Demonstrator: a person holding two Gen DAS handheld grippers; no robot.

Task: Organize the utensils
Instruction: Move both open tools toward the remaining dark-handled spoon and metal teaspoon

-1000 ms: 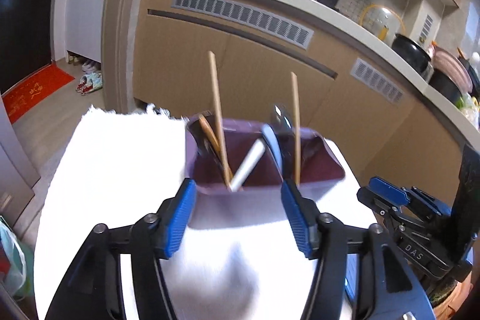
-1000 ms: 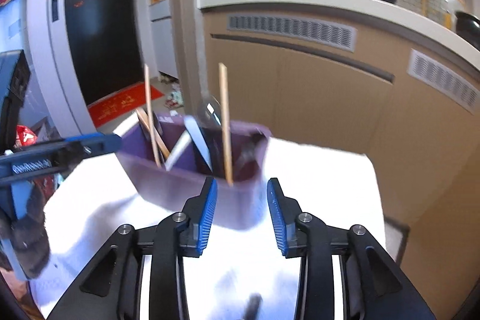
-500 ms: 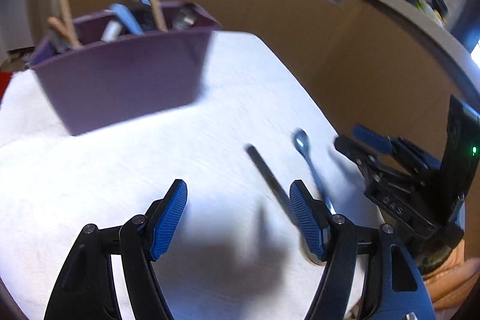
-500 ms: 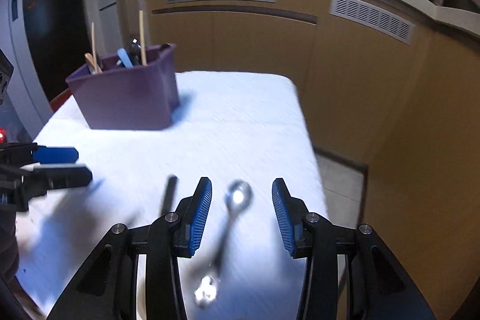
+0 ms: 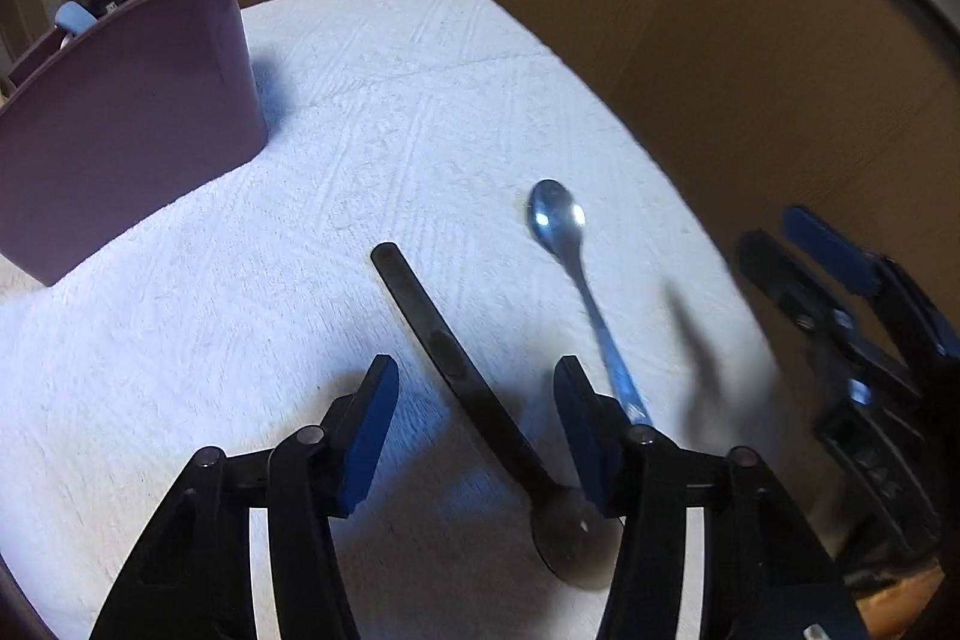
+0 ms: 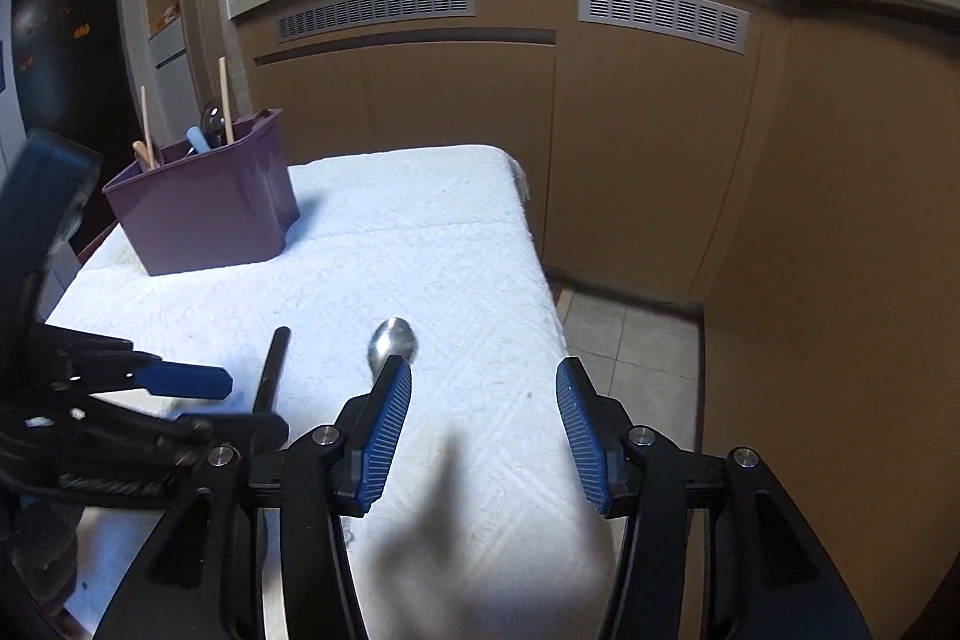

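Note:
A black spoon lies on the white cloth, its handle between the open fingers of my left gripper and its bowl near the right finger. A silver spoon lies just to its right. A purple utensil holder with chopsticks and spoons stands at the far left. In the right wrist view my right gripper is open and empty, just right of the silver spoon; the black spoon, the holder and the left gripper show at left.
The white cloth covers a small table whose right edge drops to a tiled floor. Brown kitchen cabinets stand behind and to the right. The right gripper shows at the right edge of the left wrist view.
Both grippers have drawn back from the purple holder and come down over the two spoons on the cloth. The right gripper's fingers have opened wider.

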